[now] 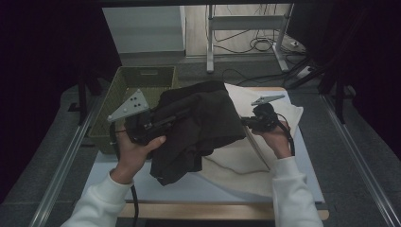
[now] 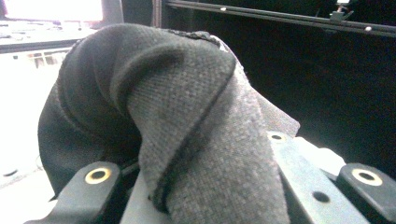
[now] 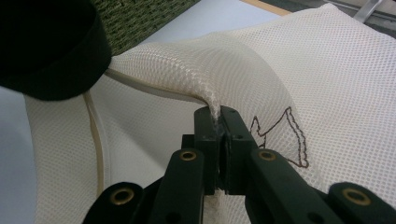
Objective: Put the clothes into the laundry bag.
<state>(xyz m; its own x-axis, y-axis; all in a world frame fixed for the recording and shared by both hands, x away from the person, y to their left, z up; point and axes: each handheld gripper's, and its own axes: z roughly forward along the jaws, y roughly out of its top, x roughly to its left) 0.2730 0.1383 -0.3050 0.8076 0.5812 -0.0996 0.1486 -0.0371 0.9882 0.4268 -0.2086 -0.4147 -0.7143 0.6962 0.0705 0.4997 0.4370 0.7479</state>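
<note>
An olive woven basket (image 1: 142, 80) sat beyond the left hand-held gripper (image 1: 156, 124), which was clamped on bunched dark knit fabric (image 1: 198, 127); the right hand-held gripper (image 3: 218, 140) pinched a cream mesh laundry bag (image 3: 336, 84).

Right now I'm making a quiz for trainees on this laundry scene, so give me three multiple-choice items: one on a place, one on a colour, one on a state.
1. Where is the green basket?
A. at the table's far left
B. at its near right
C. on the floor

2. What colour is the mesh bag?
A. blue
B. cream white
C. red

3. What are the right gripper's fingers doing?
A. spread wide, holding nothing
B. shut on the mesh bag
C. shut on the basket rim

Answers:
1 A: the high view shows it at the far left, behind the left gripper.
2 B: the netting reads cream white in the right gripper view.
3 B: a fold of mesh is pinched between them, while the dark garment drapes over the left gripper.
</note>
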